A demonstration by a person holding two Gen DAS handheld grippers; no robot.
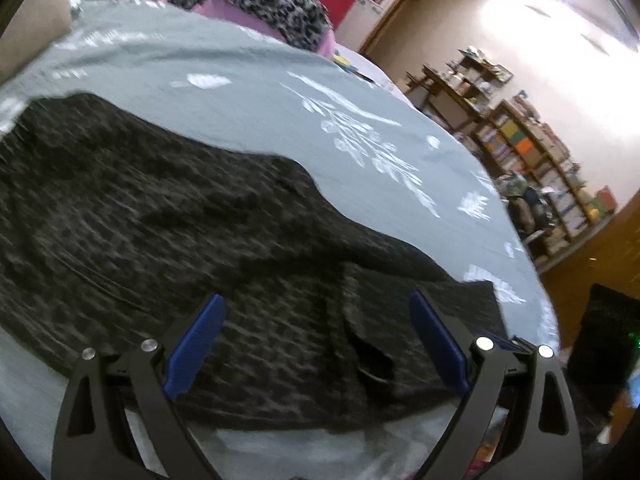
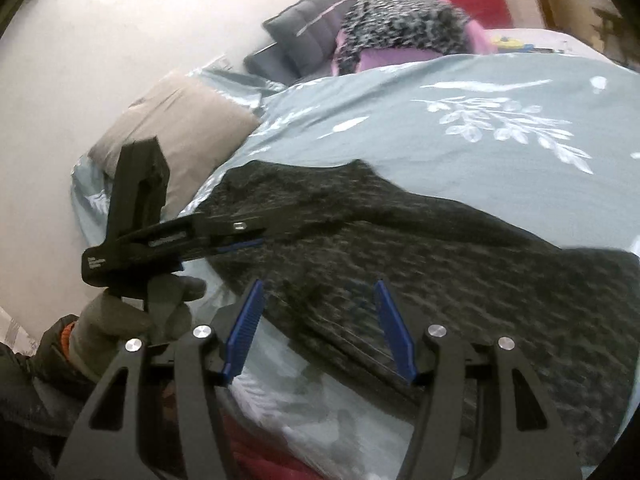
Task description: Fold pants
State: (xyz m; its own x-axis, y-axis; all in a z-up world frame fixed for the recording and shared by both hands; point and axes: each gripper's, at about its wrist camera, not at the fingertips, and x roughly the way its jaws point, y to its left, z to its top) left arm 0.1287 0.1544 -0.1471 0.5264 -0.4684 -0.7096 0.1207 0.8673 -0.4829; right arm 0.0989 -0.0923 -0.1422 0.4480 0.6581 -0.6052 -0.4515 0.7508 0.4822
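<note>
Pants: the dark mottled pants [image 2: 420, 264] lie spread across the grey-green leaf-print bedcover [image 2: 400, 92], one end towards the pillows, the other running off to the right of my right view.
Near edge: the hem closest to me sits over a paler sheet [image 2: 288, 400]; in my left view there's a pocket or seam fold [image 1: 368, 344] just ahead of the jaws.
Right gripper: my right gripper [image 2: 320, 328] has its blue pads apart, roughly half wide, nothing pinched, hanging just above the near edge.
Left gripper: my left gripper [image 1: 316, 344] shows wide in its own view, over cloth, gripping nothing; from the right view I see it side-on by the pillow-end of the pants, in a gloved hand [image 2: 132, 316].
Step, as I read it: taking hold of the near edge for a fold.
How to do it well: I'd take a single clean bite each side, catch both layers, lift evenly so the cloth doesn't skew.
Risk: pinching the bedcover along with the pants.
Beyond: tan pillow [image 2: 180, 120], leopard-print blanket [image 2: 400, 20].
</note>
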